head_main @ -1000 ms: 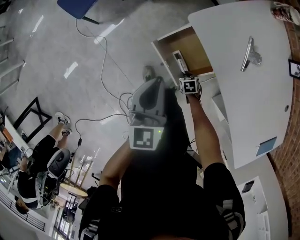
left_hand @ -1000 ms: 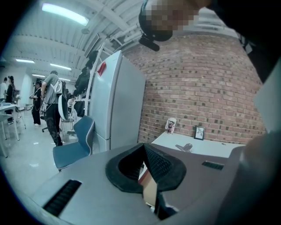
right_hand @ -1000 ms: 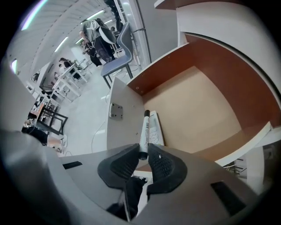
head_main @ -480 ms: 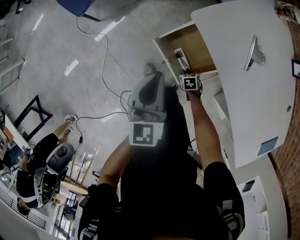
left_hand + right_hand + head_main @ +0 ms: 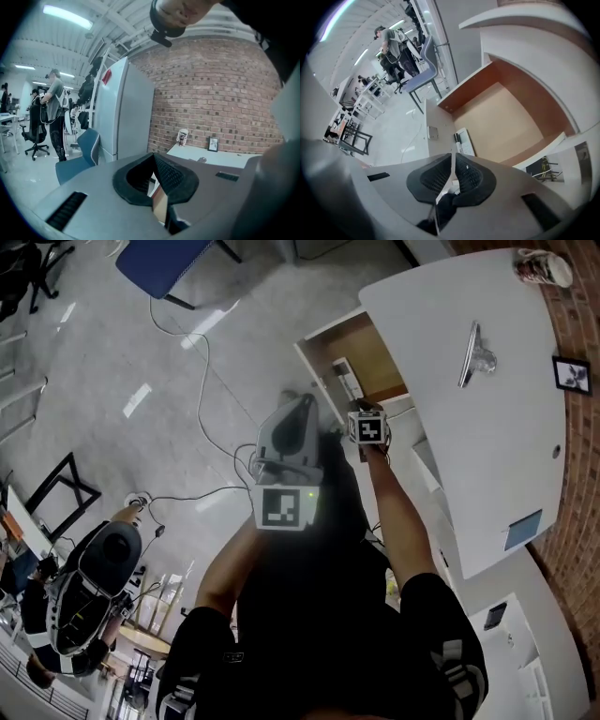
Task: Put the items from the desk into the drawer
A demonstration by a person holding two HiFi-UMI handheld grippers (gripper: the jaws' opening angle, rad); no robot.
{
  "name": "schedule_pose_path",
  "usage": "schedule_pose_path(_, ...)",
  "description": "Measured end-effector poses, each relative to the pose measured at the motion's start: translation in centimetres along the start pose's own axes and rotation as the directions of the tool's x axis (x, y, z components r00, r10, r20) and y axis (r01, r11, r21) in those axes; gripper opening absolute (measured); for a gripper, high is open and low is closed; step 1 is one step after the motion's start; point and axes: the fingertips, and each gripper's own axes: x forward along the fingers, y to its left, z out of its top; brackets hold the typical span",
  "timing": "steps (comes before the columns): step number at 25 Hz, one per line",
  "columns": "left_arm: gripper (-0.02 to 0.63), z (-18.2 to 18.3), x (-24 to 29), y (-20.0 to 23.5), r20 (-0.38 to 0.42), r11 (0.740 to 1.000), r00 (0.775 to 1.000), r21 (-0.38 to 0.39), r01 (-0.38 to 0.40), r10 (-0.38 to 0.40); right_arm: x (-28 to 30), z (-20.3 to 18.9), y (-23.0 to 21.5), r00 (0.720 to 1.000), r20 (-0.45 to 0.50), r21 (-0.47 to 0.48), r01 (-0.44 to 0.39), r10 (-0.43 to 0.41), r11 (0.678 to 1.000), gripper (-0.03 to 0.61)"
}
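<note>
The drawer (image 5: 375, 348) stands pulled out below the white desk (image 5: 506, 446), its brown bottom (image 5: 506, 117) mostly bare. A slim white item with a dark end (image 5: 344, 381) lies along the drawer's near side (image 5: 463, 140). My right gripper (image 5: 361, 411) hovers just in front of the drawer, jaws shut (image 5: 452, 157) with nothing seen between them. My left gripper (image 5: 300, 407) is held over the floor to the left of the drawer, jaws pressed together (image 5: 153, 157) and holding nothing. On the desk lie a shiny metal object (image 5: 472, 352) and a blue card (image 5: 523, 529).
A patterned cup (image 5: 539, 266) and a small picture frame (image 5: 570, 374) stand at the desk's back by the brick wall. Cables (image 5: 202, 381) run across the floor. A blue chair (image 5: 164, 263) stands further off. People sit and stand at the left.
The head view has shifted, so the desk and drawer sit lower and further left. Both grippers hold nearly the same pose in front of the drawer, still shut.
</note>
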Motion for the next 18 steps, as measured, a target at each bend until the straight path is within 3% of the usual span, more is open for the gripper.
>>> schedule_pose_path(6,0.0,3.9,-0.7,0.2,0.042,1.0,0.999,-0.022,0.013,-0.012,-8.4,5.5,2.6,0.984,0.175,-0.027,-0.027,0.031,0.999,0.002)
schedule_pose_path(10,0.0,7.2,-0.2,0.3,0.089,0.998,0.994,0.01,0.068,-0.069,-15.4,11.7,4.1,0.936,0.348,-0.034,-0.036,0.046,0.999,0.0)
schedule_pose_path(12,0.0,8.4,-0.6,0.6,0.095,0.995,0.991,0.005,0.095,-0.095,-19.9,14.4,5.4,0.894,0.447,-0.04,-0.024,0.039,0.999,0.0)
schedule_pose_path(18,0.0,11.2,-0.7,-0.1,0.086,0.978,0.974,0.02,0.207,-0.208,-33.1,20.5,7.1,0.726,0.687,0.002,0.057,-0.043,0.998,0.0)
